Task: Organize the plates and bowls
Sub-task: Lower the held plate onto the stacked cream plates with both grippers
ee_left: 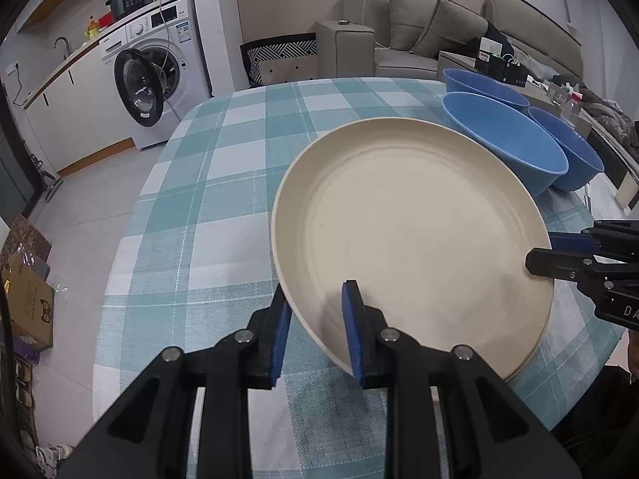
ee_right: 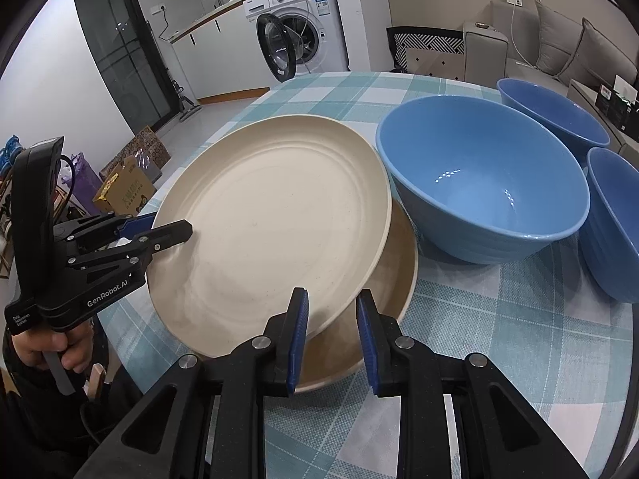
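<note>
Two grippers, one plate, and both sets of jaws are nearly closed. My left gripper (ee_left: 315, 327) has its blue pads pinched on the rim of the upper cream round speckled plate (ee_left: 399, 219), at about 7 o'clock on the plate in the left wrist view. My right gripper (ee_right: 333, 339) bites the same rim at about 4 o'clock in that view, one finger on top and one pad underneath. The upper plate is tilted, its far edge raised, and it hangs over the lower tan round plate (ee_right: 393, 279) that lies flat on the teal-and-white checked tablecloth (ee_right: 479, 319).

I judge the step to be seating this plate into the one below. To do it well I'd level both hands together, line the rims up so the top plate sits centred, and lower until it rests. I'd open the jaws only then, or it could slide towards the bowls.

Both plates are empty as far as I can see.

Three blue glazed bowls sit at 1 to 3 o'clock from the plates. The big nearest bowl (ee_right: 479, 183) is just beside the plates' rims, the back bowl (ee_right: 555, 115) is behind it and the right-hand bowl (ee_right: 615, 223) is to its right. All three are empty, and none are nested yet.
</note>
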A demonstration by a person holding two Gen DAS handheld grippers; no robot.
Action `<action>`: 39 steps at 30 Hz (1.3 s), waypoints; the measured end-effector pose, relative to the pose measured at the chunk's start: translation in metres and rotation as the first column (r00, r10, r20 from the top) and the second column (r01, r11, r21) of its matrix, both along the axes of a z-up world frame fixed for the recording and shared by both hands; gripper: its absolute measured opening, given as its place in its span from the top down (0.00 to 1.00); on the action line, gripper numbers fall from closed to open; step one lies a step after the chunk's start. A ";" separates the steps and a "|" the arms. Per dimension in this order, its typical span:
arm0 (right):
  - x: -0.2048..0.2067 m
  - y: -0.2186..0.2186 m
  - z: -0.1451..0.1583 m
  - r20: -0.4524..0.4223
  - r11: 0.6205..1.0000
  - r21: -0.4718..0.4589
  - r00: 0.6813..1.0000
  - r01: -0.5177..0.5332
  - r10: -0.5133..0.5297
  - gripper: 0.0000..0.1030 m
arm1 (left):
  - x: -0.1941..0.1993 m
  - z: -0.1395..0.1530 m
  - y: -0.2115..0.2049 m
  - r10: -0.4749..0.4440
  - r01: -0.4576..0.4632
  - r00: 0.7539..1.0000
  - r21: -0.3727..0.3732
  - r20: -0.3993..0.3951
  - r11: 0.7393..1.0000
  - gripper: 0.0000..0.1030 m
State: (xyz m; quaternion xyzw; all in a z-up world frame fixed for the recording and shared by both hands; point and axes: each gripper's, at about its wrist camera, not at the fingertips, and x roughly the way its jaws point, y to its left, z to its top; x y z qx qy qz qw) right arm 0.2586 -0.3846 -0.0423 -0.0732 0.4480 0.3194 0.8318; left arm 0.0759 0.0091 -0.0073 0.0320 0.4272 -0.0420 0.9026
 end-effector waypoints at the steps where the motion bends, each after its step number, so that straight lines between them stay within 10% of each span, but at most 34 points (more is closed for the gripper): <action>1: -0.001 -0.001 0.000 0.001 1.000 -0.003 1.000 0.000 0.000 0.76 | 0.000 -0.001 -0.001 -0.001 0.001 1.000 0.002 -0.001 1.000 0.77; 39: -0.004 0.000 -0.012 0.008 0.998 -0.056 1.000 -0.002 0.002 0.74 | -0.001 -0.012 -0.015 -0.016 0.019 0.999 0.094 -0.033 0.995 0.75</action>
